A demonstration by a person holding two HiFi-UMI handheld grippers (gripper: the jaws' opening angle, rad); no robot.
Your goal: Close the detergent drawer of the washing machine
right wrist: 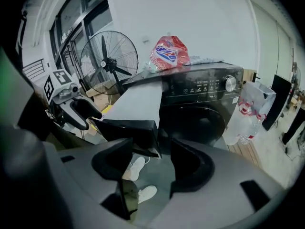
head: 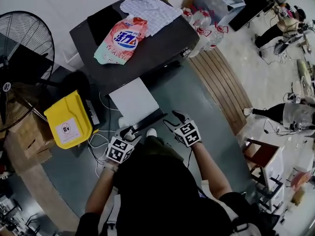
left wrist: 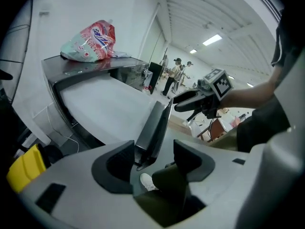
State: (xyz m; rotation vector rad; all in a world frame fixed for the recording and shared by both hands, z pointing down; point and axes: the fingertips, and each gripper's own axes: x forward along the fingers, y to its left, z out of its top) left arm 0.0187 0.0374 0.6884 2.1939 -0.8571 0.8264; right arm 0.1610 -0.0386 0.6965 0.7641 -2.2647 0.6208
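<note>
The detergent drawer (head: 134, 101) stands pulled far out of the washing machine (head: 165, 45), and its white top reaches toward the person. Its dark front panel (head: 147, 122) is the part nearest to the fingers.

The left gripper (head: 129, 132) is at the left end of this panel and the right gripper (head: 176, 117) is at the right end. Both grippers are released: the jaws stand wide apart and nothing is pressed between the pads. In the left gripper view the end of the panel shows in the gap, closer to the left finger (left wrist: 114, 163) than to the other one. In the right gripper view a corner of the panel shows just above the gap. I cannot tell if any finger touches it.

The long axis of the drawer runs straight away from the fingers, into the machine, and the panel lies across this line. So I judge that the coming move is a push forward along that axis. The left gripper seems a little nearer to the panel, but both are close.

I count one drawer, one machine and two grippers. On the machine lie one detergent bag (head: 123, 39) and one cloth (head: 147, 9).
</note>
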